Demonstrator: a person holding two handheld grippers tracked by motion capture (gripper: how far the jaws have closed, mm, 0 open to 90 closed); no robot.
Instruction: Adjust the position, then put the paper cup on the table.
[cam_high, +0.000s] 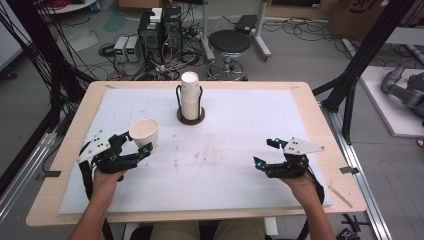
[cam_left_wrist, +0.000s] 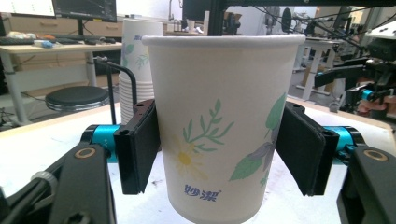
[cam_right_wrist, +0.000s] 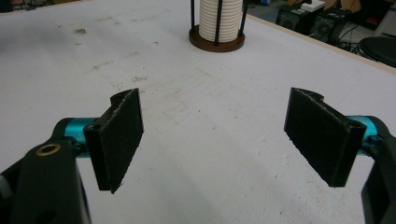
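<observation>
A white paper cup (cam_high: 145, 131) printed with flowers and leaves (cam_left_wrist: 224, 93) stands upright between the jaws of my left gripper (cam_high: 140, 143) at the left of the white mat. Both black pads (cam_left_wrist: 140, 144) lie against the cup's sides, so the left gripper (cam_left_wrist: 217, 149) is shut on it. My right gripper (cam_high: 265, 151) rests low over the right side of the mat, jaws wide apart. In the right gripper view that gripper (cam_right_wrist: 215, 135) has only bare mat between its pads.
A stack of paper cups (cam_high: 190, 97) stands in a round brown holder with black rods at the back middle of the mat (cam_high: 235, 120); the stack (cam_right_wrist: 217, 21) is straight ahead of the right gripper. The wooden table's edge (cam_high: 65, 150) frames the mat. A stool (cam_high: 229, 42) and electronics stand beyond.
</observation>
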